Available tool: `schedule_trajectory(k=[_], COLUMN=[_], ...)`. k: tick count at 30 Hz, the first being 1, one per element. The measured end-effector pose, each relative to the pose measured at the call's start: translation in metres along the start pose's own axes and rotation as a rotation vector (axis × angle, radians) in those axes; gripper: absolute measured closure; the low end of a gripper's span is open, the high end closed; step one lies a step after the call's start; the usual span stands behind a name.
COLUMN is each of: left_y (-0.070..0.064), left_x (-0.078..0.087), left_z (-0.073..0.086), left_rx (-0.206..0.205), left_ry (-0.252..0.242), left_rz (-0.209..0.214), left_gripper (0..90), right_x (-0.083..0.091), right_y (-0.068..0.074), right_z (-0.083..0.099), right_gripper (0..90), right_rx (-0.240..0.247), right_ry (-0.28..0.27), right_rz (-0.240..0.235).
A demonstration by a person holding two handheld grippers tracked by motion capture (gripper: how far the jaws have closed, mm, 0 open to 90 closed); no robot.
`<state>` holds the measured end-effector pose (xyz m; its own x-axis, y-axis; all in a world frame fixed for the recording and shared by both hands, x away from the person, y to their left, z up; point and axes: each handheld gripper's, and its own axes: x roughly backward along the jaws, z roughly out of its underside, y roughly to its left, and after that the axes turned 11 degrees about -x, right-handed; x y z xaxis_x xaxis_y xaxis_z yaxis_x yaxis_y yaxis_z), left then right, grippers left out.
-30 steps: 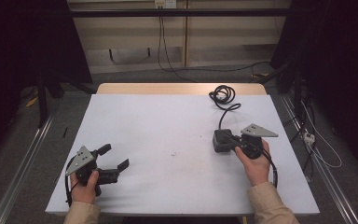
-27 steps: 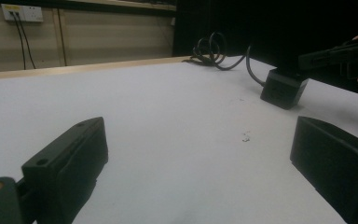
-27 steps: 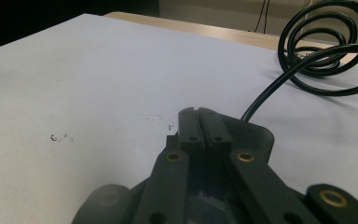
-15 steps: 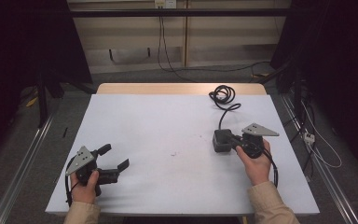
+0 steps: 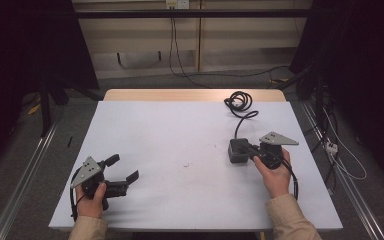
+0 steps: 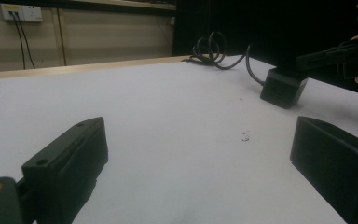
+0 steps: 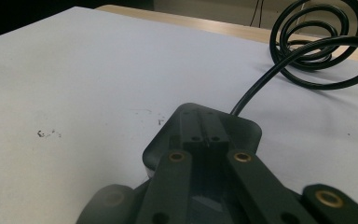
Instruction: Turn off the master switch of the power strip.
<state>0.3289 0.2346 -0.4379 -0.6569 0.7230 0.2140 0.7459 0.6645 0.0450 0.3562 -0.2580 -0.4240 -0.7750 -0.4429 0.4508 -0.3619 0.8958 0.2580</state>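
A black power adapter point(image 5: 235, 151) lies on the white table point(image 5: 180, 130) at the right, and its cable runs back to a coil point(image 5: 239, 102) near the far edge. My right gripper point(image 5: 246, 148) is held in a hand with its jaws together just over the adapter's top point(image 7: 249, 130), nothing between them. In the right gripper view the tips point(image 7: 200, 123) reach over the adapter's middle. My left gripper point(image 5: 125, 167) rests at the front left, jaws spread wide and empty. The left gripper view looks across the table at the adapter point(image 6: 283, 87) and the coil point(image 6: 212, 49).
A small dark smudge point(image 5: 185, 165) marks the table's middle. A wooden strip point(image 5: 195, 95) runs along the far edge. Metal rails point(image 5: 25, 165) flank the table on the floor, and loose cables point(image 5: 340, 155) lie at the right.
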Motion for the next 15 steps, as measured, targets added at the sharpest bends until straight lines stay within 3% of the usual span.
schedule_trajectory(k=[15], left_y=[0.0006], left_x=[0.0005], left_z=[0.0001], left_rx=[0.002], left_ry=[-0.001], left_rz=[-0.003], left_gripper=[3.8], right_x=[-0.0029], right_y=[-0.0003], right_z=[0.0017], right_gripper=[90.0], right_rx=[0.029], right_ry=[0.018], right_rz=[0.019])
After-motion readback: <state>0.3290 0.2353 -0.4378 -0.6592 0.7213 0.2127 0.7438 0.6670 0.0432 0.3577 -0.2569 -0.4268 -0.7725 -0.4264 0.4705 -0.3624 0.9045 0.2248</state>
